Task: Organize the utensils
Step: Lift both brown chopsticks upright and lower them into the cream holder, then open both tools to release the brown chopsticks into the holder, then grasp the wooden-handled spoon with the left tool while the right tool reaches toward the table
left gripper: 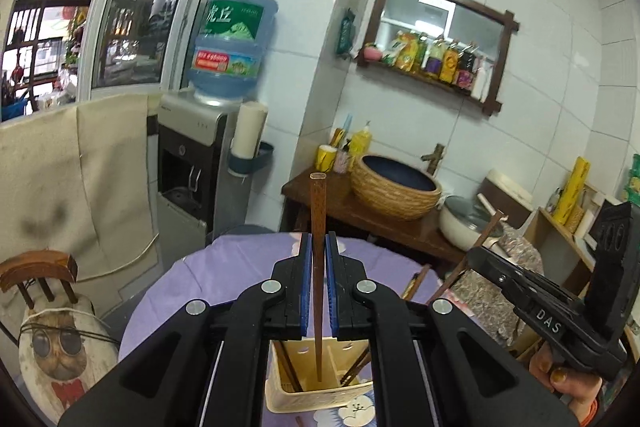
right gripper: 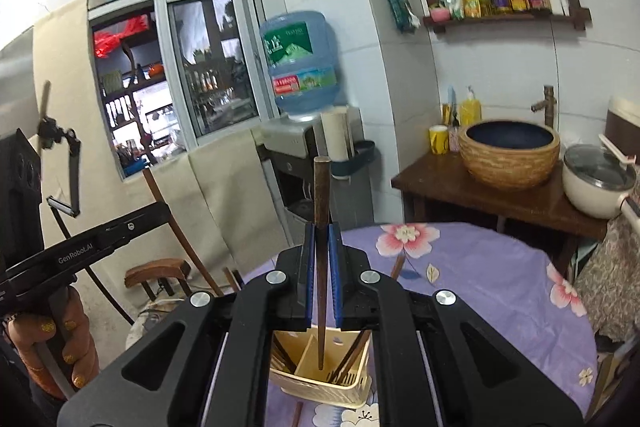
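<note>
My left gripper (left gripper: 319, 241) is shut on a brown wooden chopstick (left gripper: 318, 227) held upright, its lower tip inside a cream plastic utensil holder (left gripper: 316, 397) on the purple tablecloth. My right gripper (right gripper: 320, 231) is shut on a darker chopstick (right gripper: 321, 195), also upright, tip down in the same holder (right gripper: 320, 383). Several other chopsticks lean in the holder's side compartments. The right gripper also shows in the left wrist view (left gripper: 476, 253), holding its chopstick (left gripper: 486, 231). The left gripper body shows at the left of the right wrist view, its fingertips hidden.
A round table with a purple flowered cloth (right gripper: 472, 279) holds the holder. Loose chopsticks (left gripper: 414, 281) lie on the cloth. Behind stand a water dispenser (left gripper: 200, 155), a wooden side table with a woven basin (left gripper: 396, 187), a white pot (right gripper: 596, 183) and a wooden chair (left gripper: 40, 275).
</note>
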The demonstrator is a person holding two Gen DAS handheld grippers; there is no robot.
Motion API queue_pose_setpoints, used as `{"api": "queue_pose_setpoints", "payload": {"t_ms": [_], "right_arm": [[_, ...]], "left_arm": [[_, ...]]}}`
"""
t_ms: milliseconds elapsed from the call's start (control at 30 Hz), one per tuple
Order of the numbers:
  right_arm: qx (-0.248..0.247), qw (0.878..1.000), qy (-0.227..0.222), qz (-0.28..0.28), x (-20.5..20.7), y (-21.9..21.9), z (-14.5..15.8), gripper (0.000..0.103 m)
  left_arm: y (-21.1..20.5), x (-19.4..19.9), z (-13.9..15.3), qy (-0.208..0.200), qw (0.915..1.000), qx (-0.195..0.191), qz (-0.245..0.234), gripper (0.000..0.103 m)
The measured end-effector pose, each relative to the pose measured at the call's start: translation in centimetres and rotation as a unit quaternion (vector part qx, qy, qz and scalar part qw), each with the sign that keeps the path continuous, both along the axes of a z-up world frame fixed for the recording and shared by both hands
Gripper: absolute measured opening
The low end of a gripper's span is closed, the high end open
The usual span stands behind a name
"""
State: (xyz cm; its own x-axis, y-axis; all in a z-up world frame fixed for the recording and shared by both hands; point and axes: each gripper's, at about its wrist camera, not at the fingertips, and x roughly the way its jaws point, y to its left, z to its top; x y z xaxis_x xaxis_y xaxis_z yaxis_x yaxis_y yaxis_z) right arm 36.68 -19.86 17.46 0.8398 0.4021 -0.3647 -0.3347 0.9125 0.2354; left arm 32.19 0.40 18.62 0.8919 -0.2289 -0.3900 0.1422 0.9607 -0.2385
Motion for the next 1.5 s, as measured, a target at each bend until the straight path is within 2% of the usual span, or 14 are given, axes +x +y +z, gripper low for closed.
{"api": "queue_pose_setpoints", "payload": {"t_ms": [300, 467, 700, 767, 833, 900, 933, 967, 1033, 1267, 1500], "right_arm": [[-0.006, 0.999, 0.049, -0.001, 2.0, 0.8, -5.7, 0.008], [-0.008, 0.998, 0.063, -0.001, 2.3, 0.9, -7.4, 0.008], [-0.017, 0.998, 0.052, -0.008, 2.1, 0.9, -8.1, 0.008], [-0.024, 0.999, 0.044, -0.011, 2.1, 0.9, -8.2, 0.008], [-0.027, 0.999, 0.038, -0.012, 1.8, 0.8, -8.4, 0.008], [-0.027, 0.999, 0.032, -0.015, 1.3, 0.5, -8.5, 0.012], [-0.026, 0.999, 0.029, -0.014, 1.0, 0.5, -8.5, 0.022], [-0.025, 0.999, 0.026, -0.013, 0.7, 0.4, -8.5, 0.039], [-0.018, 1.0, 0.017, -0.018, -0.3, 0.1, -8.5, 0.055], [-0.034, 0.999, 0.004, -0.035, -4.2, -0.2, -9.1, 0.06], [-0.064, 0.997, 0.026, -0.02, -7.8, 0.3, -12.1, 0.063]], "left_arm": [[-0.6, 2.6, -6.4, 0.058, 0.9982, 0.012, 0.008, 0.007], [-0.8, 3.1, -8.3, 0.079, 0.9968, 0.012, 0.006, 0.007], [-0.8, 3.5, -10.3, 0.095, 0.9954, 0.006, 0.008, 0.007], [-0.8, 3.4, -10.5, 0.099, 0.9951, 0.006, 0.006, 0.013], [-0.7, 3.0, -10.5, 0.097, 0.9953, 0.001, 0.003, 0.035], [-0.5, 2.0, -10.2, 0.085, 0.9964, -0.003, 0.002, 0.046], [-0.6, 1.5, -10.0, 0.078, 0.997, 0.0, 0.004, 0.052], [-0.5, 0.8, -9.8, 0.07, 0.9975, 0.005, 0.006, 0.055], [-0.5, -0.2, -9.7, 0.061, 0.9981, 0.009, 0.005, 0.067], [0.0, -4.0, -10.5, 0.048, 0.9985, 0.024, 0.007, 0.084], [0.3, -6.9, -13.0, 0.067, 0.996, 0.06, 0.002, 0.093]]}}
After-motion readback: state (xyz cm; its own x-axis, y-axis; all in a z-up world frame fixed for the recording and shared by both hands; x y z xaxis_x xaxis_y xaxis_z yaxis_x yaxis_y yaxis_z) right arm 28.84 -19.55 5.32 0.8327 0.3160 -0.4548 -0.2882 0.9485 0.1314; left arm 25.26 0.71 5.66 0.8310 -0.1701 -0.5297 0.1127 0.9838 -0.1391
